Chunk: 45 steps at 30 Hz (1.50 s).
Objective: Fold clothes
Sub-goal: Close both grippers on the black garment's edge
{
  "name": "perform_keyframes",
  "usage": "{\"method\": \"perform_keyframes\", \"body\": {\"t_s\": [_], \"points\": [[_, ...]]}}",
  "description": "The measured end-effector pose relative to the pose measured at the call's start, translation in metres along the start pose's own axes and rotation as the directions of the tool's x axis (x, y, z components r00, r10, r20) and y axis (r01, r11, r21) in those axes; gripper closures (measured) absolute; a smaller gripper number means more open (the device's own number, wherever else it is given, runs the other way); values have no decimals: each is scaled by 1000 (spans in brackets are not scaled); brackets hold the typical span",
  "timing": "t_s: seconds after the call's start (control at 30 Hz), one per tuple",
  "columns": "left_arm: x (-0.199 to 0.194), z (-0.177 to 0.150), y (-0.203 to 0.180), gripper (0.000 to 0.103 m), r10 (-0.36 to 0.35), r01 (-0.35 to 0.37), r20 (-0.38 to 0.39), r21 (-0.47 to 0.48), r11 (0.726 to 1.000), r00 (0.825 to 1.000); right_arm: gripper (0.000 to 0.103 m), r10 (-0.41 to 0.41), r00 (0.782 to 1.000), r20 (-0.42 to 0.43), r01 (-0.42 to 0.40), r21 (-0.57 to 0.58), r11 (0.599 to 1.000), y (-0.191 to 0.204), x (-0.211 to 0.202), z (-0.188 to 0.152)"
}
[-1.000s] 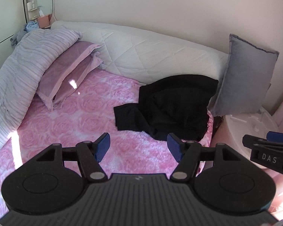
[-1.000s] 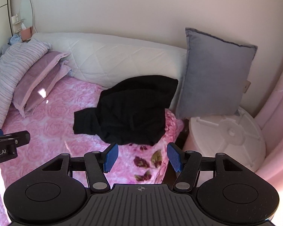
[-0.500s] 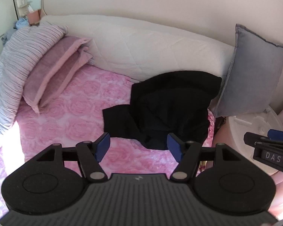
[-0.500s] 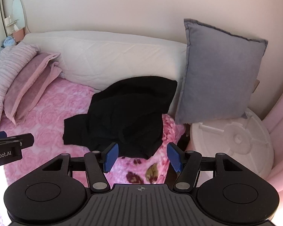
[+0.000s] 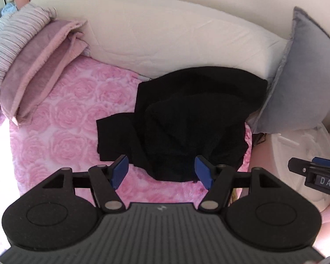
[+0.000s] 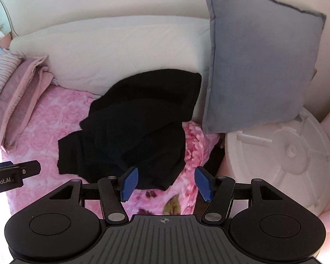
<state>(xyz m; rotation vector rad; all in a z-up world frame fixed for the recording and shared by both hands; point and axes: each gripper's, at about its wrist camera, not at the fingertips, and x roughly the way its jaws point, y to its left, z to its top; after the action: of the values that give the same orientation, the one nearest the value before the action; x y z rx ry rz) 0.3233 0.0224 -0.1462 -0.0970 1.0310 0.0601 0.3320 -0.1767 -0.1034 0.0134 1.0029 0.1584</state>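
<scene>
A crumpled black garment [image 5: 187,118] lies on the pink rose-patterned bedspread [image 5: 66,118], its far part draped up against the white padded headboard [image 5: 165,37]. It also shows in the right wrist view [image 6: 134,127]. My left gripper [image 5: 162,171] is open and empty, hovering just before the garment's near edge. My right gripper [image 6: 165,183] is open and empty, above the garment's near right edge at the bed corner. The right gripper's tip [image 5: 314,171] shows at the right of the left wrist view.
A grey cushion [image 6: 259,66] leans on the wall right of the garment. A white round plastic object [image 6: 283,154] stands beside the bed. Mauve pillows [image 5: 39,66] and a striped duvet [image 5: 8,35] lie at left. The bed edge drops off at right.
Both grippers have moved forward towards the black garment, which now looks larger and nearer in both views. Both stay open. The garment has not moved.
</scene>
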Motion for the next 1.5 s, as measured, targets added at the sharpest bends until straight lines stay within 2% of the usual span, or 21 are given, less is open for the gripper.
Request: {"method": "perform_keyframes", "body": {"t_s": [0.17, 0.3, 0.53, 0.8, 0.93, 1.1, 1.13, 1.17, 1.2, 1.23, 1.27, 1.3, 1.37, 1.5], "points": [[46, 15, -5, 40, -10, 9, -55, -8, 1000, 998, 42, 17, 999, -47, -16, 8, 1000, -10, 40, 15], [81, 26, -9, 40, -15, 17, -88, 26, 1000, 996, 42, 20, 997, -75, -19, 14, 1000, -16, 72, 24], [132, 52, -5, 40, -32, 30, -125, -16, 999, 992, 42, 71, 992, -102, -56, 144, 988, -43, 127, 48], [190, 99, 10, 40, -79, 61, -133, -136, 989, 988, 42, 65, 998, 9, -65, 268, 961, -72, 168, 93], [217, 109, 28, 39, -115, 79, -122, -273, 959, 986, 42, 17, 998, 53, -32, 293, 955, -86, 193, 107], [250, 107, 43, 40, -130, 55, -163, -399, 915, 978, 42, 48, 999, 20, -52, 337, 940, -102, 229, 108], [256, 105, 45, 43, -134, 51, -175, -414, 909, 975, 42, 62, 998, 7, -61, 352, 934, -104, 235, 106], [261, 102, 46, 54, -146, 54, -181, -435, 899, 973, 42, 87, 996, -2, -80, 364, 928, -106, 238, 105], [264, 99, 48, 60, -171, 70, -179, -464, 883, 969, 42, 104, 995, 6, -99, 361, 927, -107, 237, 104], [265, 96, 50, 70, -187, 80, -173, -490, 868, 967, 45, 121, 993, 14, -118, 358, 926, -108, 235, 102], [264, 94, 52, 79, -185, 78, -165, -506, 859, 969, 56, 138, 990, 22, -137, 354, 925, -110, 234, 101], [261, 94, 53, 82, -181, 77, -156, -511, 856, 971, 89, 145, 989, 27, -146, 325, 934, -109, 229, 102], [250, 94, 55, 91, -189, 100, -127, -505, 857, 974, 95, 158, 986, 44, -164, 275, 947, -109, 217, 102], [209, 96, 55, 96, -197, 154, -53, -446, 882, 979, 96, 215, 969, 126, -234, 170, 957, -104, 169, 112]]}}
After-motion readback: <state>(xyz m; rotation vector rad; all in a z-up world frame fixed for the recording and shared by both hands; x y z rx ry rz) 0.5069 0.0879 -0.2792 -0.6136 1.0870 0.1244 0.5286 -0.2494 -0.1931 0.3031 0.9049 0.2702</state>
